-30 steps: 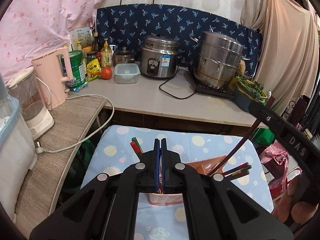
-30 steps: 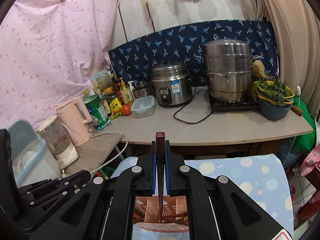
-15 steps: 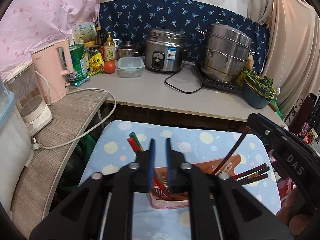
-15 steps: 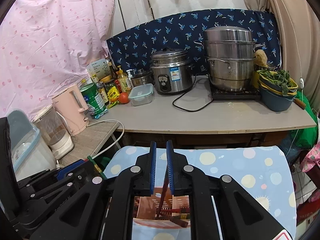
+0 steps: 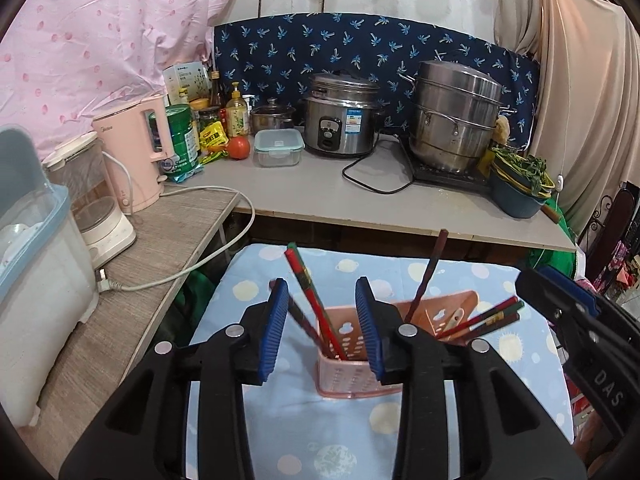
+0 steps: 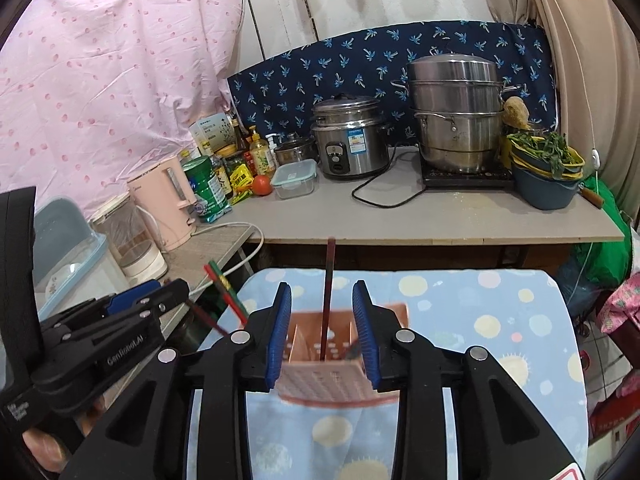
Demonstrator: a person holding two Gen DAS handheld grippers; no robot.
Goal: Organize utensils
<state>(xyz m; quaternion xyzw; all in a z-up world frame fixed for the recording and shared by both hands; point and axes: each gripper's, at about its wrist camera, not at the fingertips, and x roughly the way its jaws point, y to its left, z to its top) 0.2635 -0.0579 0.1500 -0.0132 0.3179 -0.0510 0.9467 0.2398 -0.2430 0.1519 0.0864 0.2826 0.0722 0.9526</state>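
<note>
A pink perforated utensil holder (image 5: 352, 372) stands on the blue spotted cloth (image 5: 280, 432). My left gripper (image 5: 322, 283) is opening just above it. A red-and-green chopstick pair (image 5: 308, 286) leans between its blue pads without touching them, lower ends in the holder. A dark brown chopstick (image 5: 427, 276) stands in the holder further right, and several more chopsticks (image 5: 482, 321) lie across its right side. In the right wrist view, my right gripper (image 6: 322, 286) is also opening. That dark chopstick (image 6: 329, 300) rises free between its pads from the holder (image 6: 324, 378). The left gripper (image 6: 152, 298) shows at the left.
Behind the cloth-covered table runs a grey counter (image 5: 320, 196) with a rice cooker (image 5: 340, 116), a stacked steel steamer (image 5: 456, 116), a lidded food box (image 5: 279, 146), a tomato, bottles and a bowl of greens (image 5: 520, 188). A pink kettle (image 5: 132, 160) and white cable (image 5: 192, 272) sit left.
Both grippers went from shut to open. The left let go of the red-and-green chopsticks, and the right let go of the dark chopstick. All now rest in the holder.
</note>
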